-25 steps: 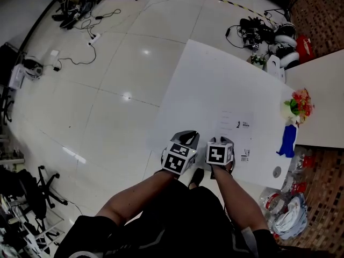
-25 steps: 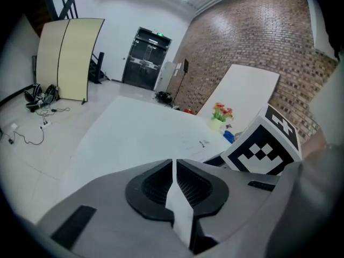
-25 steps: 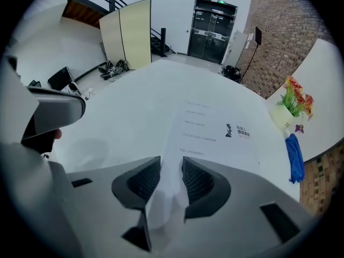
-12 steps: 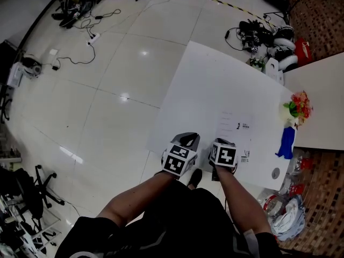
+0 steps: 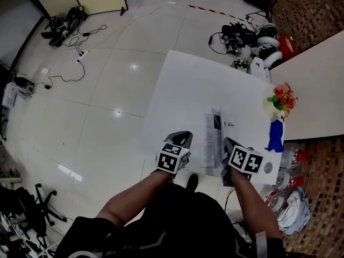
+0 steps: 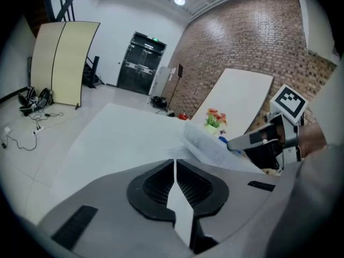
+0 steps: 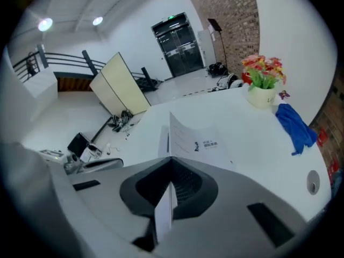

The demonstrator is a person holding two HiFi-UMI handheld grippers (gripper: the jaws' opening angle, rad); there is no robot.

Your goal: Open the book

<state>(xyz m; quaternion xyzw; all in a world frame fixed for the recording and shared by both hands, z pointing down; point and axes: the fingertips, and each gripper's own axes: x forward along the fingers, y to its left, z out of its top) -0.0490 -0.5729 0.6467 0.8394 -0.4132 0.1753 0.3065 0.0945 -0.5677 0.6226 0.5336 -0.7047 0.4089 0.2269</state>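
Observation:
A thin white book (image 5: 214, 138) lies near the front edge of the white table (image 5: 183, 90). Its cover (image 5: 228, 129) stands lifted and printed pages show below. My right gripper (image 5: 228, 145) is shut on the near edge of that cover, and in the right gripper view the sheet (image 7: 189, 138) runs out from between the jaws. My left gripper (image 5: 184, 138) rests at the table's front, left of the book and apart from it. Its jaws meet at the tips (image 6: 174, 161) with only a white sliver in the seam. The left gripper view shows the raised book (image 6: 212, 147) and the right gripper (image 6: 263, 144).
A pot of flowers (image 5: 279, 102), a blue cloth (image 5: 274, 136) and a small round disc (image 5: 268, 167) sit along the table's right side. A second white table (image 5: 317, 85) adjoins on the right. Cables and gear (image 5: 242, 34) lie on the tiled floor beyond.
My right gripper shut on the book's cover, then rose and swung right, lifting the cover off the pages. The left gripper shifted only slightly.

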